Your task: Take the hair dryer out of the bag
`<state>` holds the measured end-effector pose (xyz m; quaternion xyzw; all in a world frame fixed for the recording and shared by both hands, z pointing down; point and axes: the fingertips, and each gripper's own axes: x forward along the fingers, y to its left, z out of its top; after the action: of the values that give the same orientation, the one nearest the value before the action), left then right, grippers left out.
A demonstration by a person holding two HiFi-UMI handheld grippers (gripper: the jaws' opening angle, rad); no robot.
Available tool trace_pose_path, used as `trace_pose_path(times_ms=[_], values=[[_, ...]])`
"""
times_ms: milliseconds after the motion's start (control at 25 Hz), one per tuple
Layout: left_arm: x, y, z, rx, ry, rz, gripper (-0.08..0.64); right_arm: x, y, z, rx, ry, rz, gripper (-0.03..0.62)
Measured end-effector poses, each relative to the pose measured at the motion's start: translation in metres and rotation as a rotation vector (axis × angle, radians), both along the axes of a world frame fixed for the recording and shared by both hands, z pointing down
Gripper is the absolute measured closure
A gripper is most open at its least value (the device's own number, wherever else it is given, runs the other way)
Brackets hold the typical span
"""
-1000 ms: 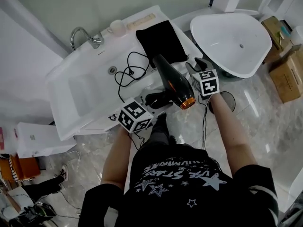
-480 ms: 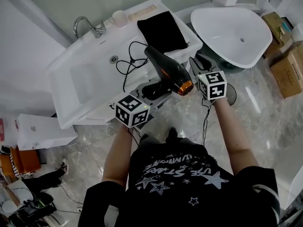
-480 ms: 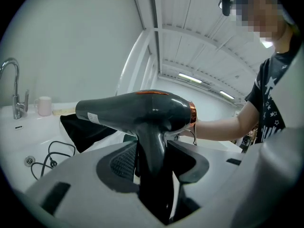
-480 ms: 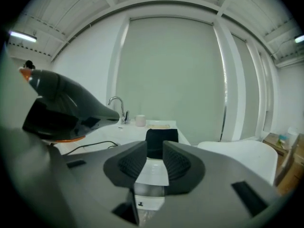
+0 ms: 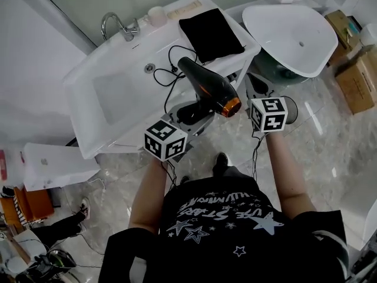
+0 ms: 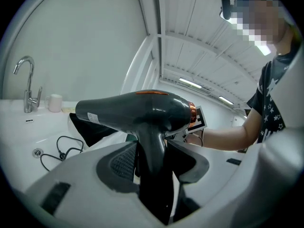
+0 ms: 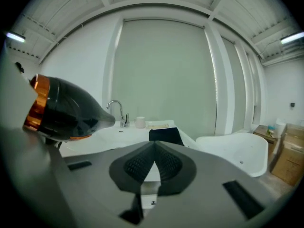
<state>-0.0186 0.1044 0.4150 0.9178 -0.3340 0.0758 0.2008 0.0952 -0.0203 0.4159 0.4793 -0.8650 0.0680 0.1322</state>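
The black hair dryer point(image 5: 207, 86) with an orange ring at its rear hangs level over the sink counter's front edge. My left gripper point(image 5: 189, 112) is shut on its handle point(image 6: 153, 160), which stands upright between the pads. Its cord point(image 5: 167, 69) trails back onto the counter. The black bag point(image 5: 211, 33) lies flat on the counter behind the dryer, apart from it. My right gripper point(image 5: 257, 86) is to the right of the dryer's orange end, not touching it. Its jaws have just been closing, and they meet with nothing between them point(image 7: 154, 161).
The white sink point(image 5: 115, 90) has a faucet point(image 5: 121, 25) and a cup point(image 5: 156, 15) at its back. A white tub point(image 5: 291, 37) stands to the right, with cardboard boxes point(image 5: 359, 84) beyond it. A white box point(image 5: 50, 167) sits on the floor at the left.
The dryer has come up and slightly forward in my left gripper. My right gripper has drifted right, away from the dryer's orange end.
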Motion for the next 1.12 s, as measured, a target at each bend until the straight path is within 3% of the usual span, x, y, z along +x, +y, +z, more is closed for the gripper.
trace_pose_path(times_ms=[480,1120], values=[[-0.024,0.062,-0.004,0.027,0.047,0.107,0.359,-0.005,0.088,-0.009,0.023,-0.002,0.133,0.586],[-0.061,0.159,0.007,0.011,0.071,0.218,0.359,-0.047,0.209,0.003,0.000,-0.008,0.198,0.586]])
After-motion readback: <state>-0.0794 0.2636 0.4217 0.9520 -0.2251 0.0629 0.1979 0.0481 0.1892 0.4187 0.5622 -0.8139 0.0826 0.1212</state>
